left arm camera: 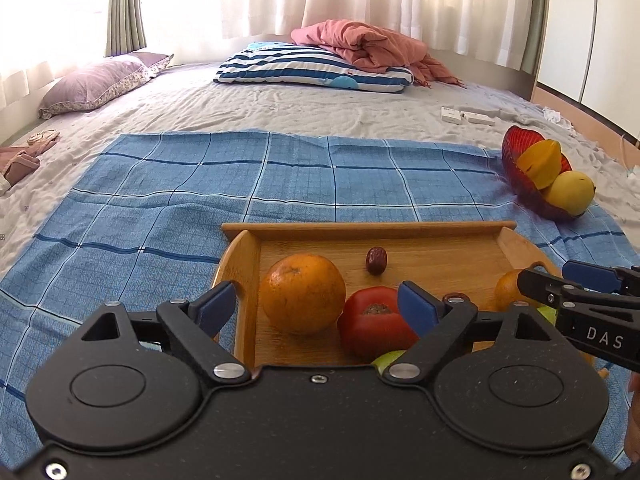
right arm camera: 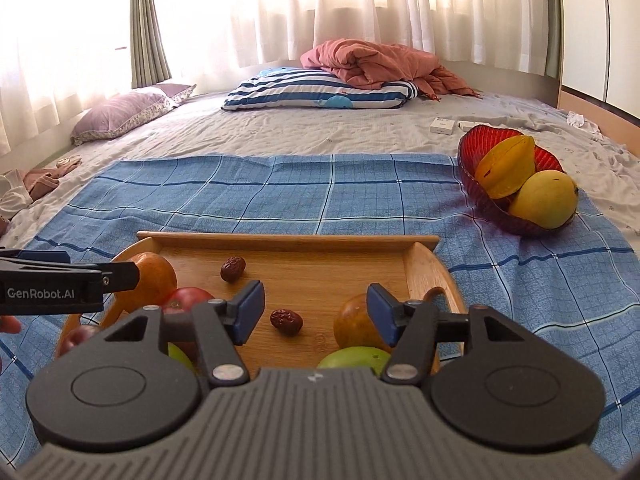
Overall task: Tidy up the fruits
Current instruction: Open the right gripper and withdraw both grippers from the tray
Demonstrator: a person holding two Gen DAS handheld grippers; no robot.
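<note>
A wooden tray (left arm camera: 360,229) on a blue checked cloth holds the fruit. My left gripper (left arm camera: 316,306) stands open over its left end. A large orange (left arm camera: 302,294) lies between and just beyond the pads, which do not touch it. A red tomato-like fruit (left arm camera: 374,320) sits by the right pad. My right gripper (right arm camera: 316,312) is open over the tray's right half, with a red date (right arm camera: 286,322) lying between its fingers. A smaller orange (right arm camera: 356,322) and a green fruit (right arm camera: 356,358) sit beside its right finger. A second date (right arm camera: 233,269) lies farther back.
A red glass bowl (right arm camera: 472,148) at the cloth's right edge holds a starfruit (right arm camera: 506,166) and a mango (right arm camera: 544,198). Two small white boxes (right arm camera: 442,125) lie behind it. Pillows and a folded pink blanket (right arm camera: 372,62) are at the far end of the bed.
</note>
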